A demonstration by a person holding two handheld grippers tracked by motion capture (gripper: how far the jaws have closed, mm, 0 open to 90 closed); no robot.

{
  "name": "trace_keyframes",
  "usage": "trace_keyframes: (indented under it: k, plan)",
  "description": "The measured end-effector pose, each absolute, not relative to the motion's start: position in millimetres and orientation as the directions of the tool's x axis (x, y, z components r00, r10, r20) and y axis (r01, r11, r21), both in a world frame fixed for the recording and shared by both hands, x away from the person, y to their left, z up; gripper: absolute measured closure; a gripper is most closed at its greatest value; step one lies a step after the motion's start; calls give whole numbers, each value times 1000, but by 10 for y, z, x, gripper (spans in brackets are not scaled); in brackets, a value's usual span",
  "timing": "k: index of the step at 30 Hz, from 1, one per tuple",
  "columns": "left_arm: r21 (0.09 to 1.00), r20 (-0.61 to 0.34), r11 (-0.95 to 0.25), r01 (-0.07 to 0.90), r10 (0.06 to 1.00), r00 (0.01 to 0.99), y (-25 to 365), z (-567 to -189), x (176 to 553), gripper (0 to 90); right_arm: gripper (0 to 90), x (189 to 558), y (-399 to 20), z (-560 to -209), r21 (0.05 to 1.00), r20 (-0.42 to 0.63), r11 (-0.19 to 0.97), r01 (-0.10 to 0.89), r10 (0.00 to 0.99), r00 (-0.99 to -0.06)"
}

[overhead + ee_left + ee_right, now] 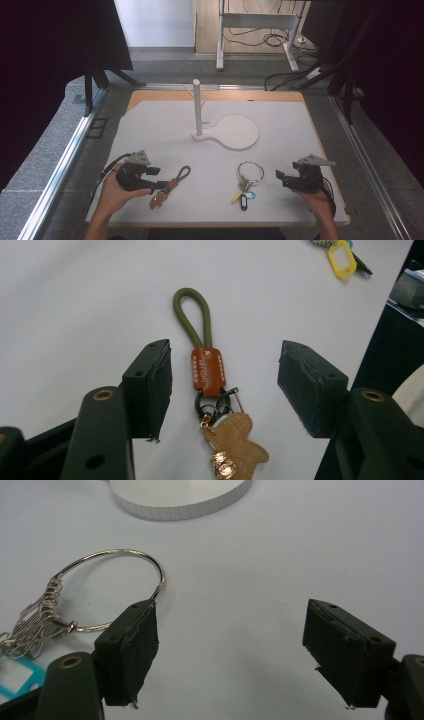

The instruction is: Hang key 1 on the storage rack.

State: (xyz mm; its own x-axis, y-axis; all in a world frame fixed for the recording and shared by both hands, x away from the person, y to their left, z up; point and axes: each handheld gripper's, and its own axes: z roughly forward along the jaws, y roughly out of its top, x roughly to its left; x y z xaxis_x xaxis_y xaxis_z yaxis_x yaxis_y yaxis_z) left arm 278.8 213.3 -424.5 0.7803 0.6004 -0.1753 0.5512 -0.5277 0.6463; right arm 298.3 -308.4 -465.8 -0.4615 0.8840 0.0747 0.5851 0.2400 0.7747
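Note:
A keychain with an olive cord loop [191, 315], a brown leather tab and a tan gingerbread-man charm [239, 444] lies on the white table; from above, the keychain [172, 184] is at front left. My left gripper [225, 390] stands open around it, jaws on either side of the leather tab without touching; from above, the left gripper [161, 178] is at front left. A large silver ring [117, 587] with small rings and coloured tags [244, 196] lies front centre. My right gripper [231, 655] is open, its left jaw just beside the ring; from above, the right gripper [279, 177] is at front right.
A white stand [235, 132] with a round base and an upright post [197, 106] with thin pegs sits at the middle back of the white board [300, 135]. Beyond the table are grey floor, desk legs and cables.

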Motion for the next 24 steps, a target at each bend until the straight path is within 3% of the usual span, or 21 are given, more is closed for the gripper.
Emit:
trace_keyframes:
  k: [5, 19, 24]
  plan:
    - [654, -174, -507, 561, 621, 764, 2178, -4218, 2775, 392, 260, 2958, -3223, -4625, 794, 117, 185, 579, 888, -445]
    - [648, -178, -504, 571, 629, 757, 2167, -4233, 2792, 390, 270, 2948, -3363, -4709, 784, 120, 167, 597, 904, -410]
    - [636, -211, -465, 616, 663, 718, 2242, -4296, 2795, 385, 279, 2986, -3388, -4708, 794, 128, 159, 587, 899, -418]
